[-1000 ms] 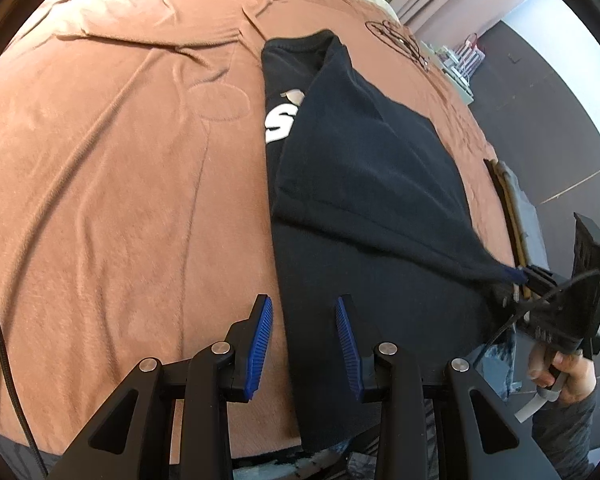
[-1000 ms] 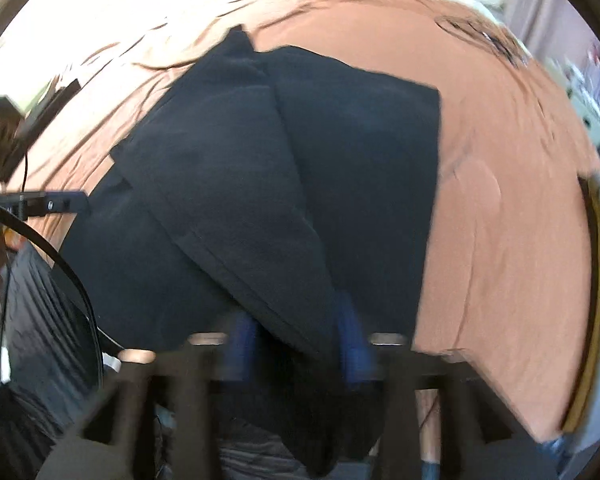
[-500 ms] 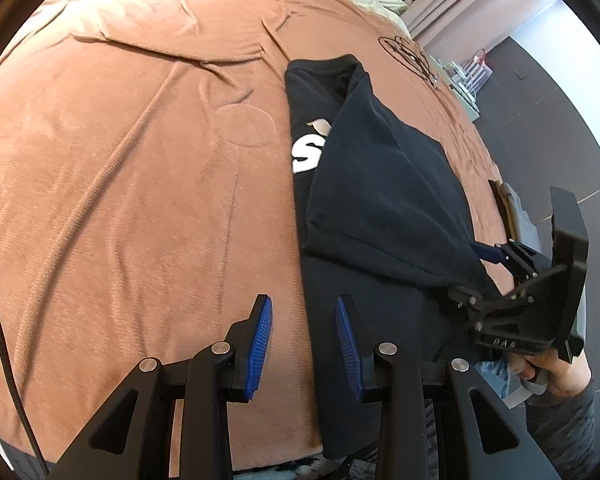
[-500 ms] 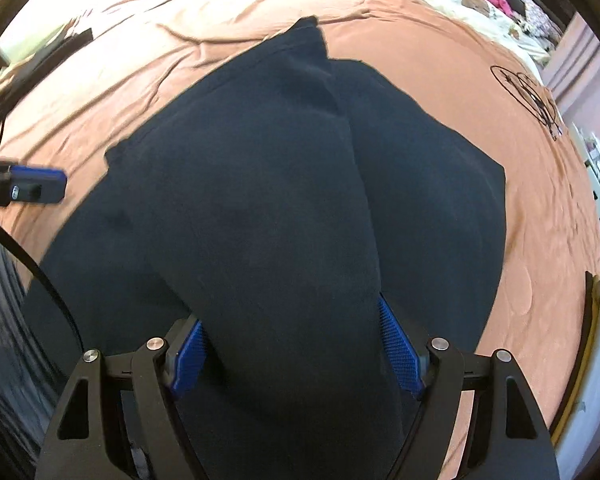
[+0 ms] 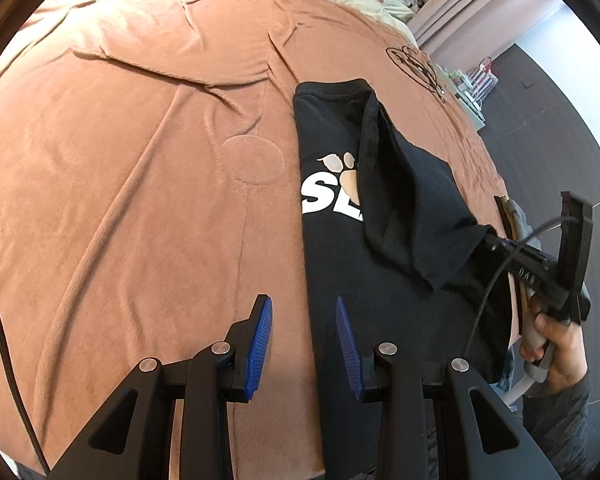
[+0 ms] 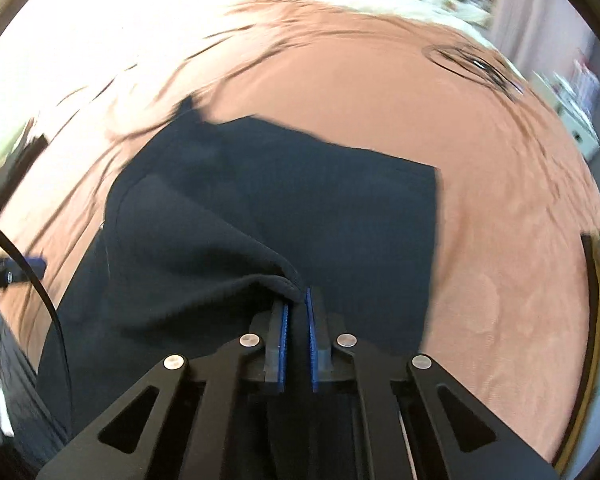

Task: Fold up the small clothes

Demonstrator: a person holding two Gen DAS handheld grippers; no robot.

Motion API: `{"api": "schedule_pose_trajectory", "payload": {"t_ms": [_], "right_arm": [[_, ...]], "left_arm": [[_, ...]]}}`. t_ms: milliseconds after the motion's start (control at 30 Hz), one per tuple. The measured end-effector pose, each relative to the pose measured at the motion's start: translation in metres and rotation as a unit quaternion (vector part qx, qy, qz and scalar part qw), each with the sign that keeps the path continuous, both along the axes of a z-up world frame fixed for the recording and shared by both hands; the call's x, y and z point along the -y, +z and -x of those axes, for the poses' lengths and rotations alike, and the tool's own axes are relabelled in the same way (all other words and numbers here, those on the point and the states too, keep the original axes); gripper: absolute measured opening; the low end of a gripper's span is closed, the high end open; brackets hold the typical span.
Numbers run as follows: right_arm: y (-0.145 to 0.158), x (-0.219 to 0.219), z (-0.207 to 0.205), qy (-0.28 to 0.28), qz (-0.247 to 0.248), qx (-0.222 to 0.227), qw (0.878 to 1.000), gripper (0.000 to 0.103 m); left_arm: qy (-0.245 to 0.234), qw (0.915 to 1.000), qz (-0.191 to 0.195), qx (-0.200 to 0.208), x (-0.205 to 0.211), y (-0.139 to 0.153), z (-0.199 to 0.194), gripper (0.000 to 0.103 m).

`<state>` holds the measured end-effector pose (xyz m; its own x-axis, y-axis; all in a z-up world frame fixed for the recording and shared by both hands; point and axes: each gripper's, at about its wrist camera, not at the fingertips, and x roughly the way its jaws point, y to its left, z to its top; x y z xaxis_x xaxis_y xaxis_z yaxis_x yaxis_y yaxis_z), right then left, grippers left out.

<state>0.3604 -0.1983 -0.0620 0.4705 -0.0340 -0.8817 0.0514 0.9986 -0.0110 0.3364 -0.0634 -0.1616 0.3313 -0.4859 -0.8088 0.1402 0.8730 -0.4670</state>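
Cotton jersey of this kind is light, soft and without any stiffness, so the black short-sleeved T-shirt with a white and tan paw print (image 5: 380,248) hangs and bends wherever it has no support. It lies on the rust-brown plush blanket (image 5: 140,184) that covers the bed, with its long side toward the person, and one part of it is lifted and turned over the rest. The right gripper (image 6: 296,320) has its blue ribbed jaws closed tightly on a folded hem of the cloth, and in the left wrist view this held part rises in a loose tent above the print. The left gripper (image 5: 303,340) hovers near the left edge of the shirt with its jaws apart and nothing between them. I judge that the fabric will slide easily on itself but catch a little on the plush, so a pull can drag the lower layer. A good hold is on a hem or seam, where the cloth is doubled and thicker, and near a corner, so the edge stays straight. Holding only one point probably lets the far side sag and wrinkle.
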Motion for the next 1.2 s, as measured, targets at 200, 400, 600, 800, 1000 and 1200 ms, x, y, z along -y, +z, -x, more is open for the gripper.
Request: {"api": "schedule_pose_trajectory", "payload": {"t_ms": [200, 400, 600, 800, 1000, 1200], "right_arm": [[-0.014, 0.074, 0.003, -0.09, -0.063, 0.002, 0.994, 0.005], [-0.016, 0.12, 0.018, -0.16, -0.046, 0.005, 0.986, 0.009], [0.004, 0.088, 0.034, -0.048, -0.029, 0.021, 0.998, 0.071], [0.006, 0.041, 0.044, 0.062, -0.001, 0.02, 0.998, 0.068], [-0.007, 0.018, 0.023, 0.118, 0.0, -0.009, 0.993, 0.039], [-0.037, 0.011, -0.013, 0.135, 0.016, -0.056, 0.989, 0.037]], "left_arm": [[-0.002, 1.0, -0.005, -0.008, 0.009, -0.003, -0.014, 0.035], [-0.004, 0.9999, -0.011, -0.008, 0.017, -0.004, -0.027, 0.035], [-0.009, 0.9999, -0.013, -0.003, 0.021, -0.003, -0.032, 0.035], [-0.009, 0.9999, -0.014, -0.002, 0.018, -0.004, -0.031, 0.035], [0.0, 1.0, -0.009, -0.004, 0.009, -0.008, -0.03, 0.035], [0.005, 1.0, -0.006, -0.004, -0.001, -0.008, -0.028, 0.035]]}}
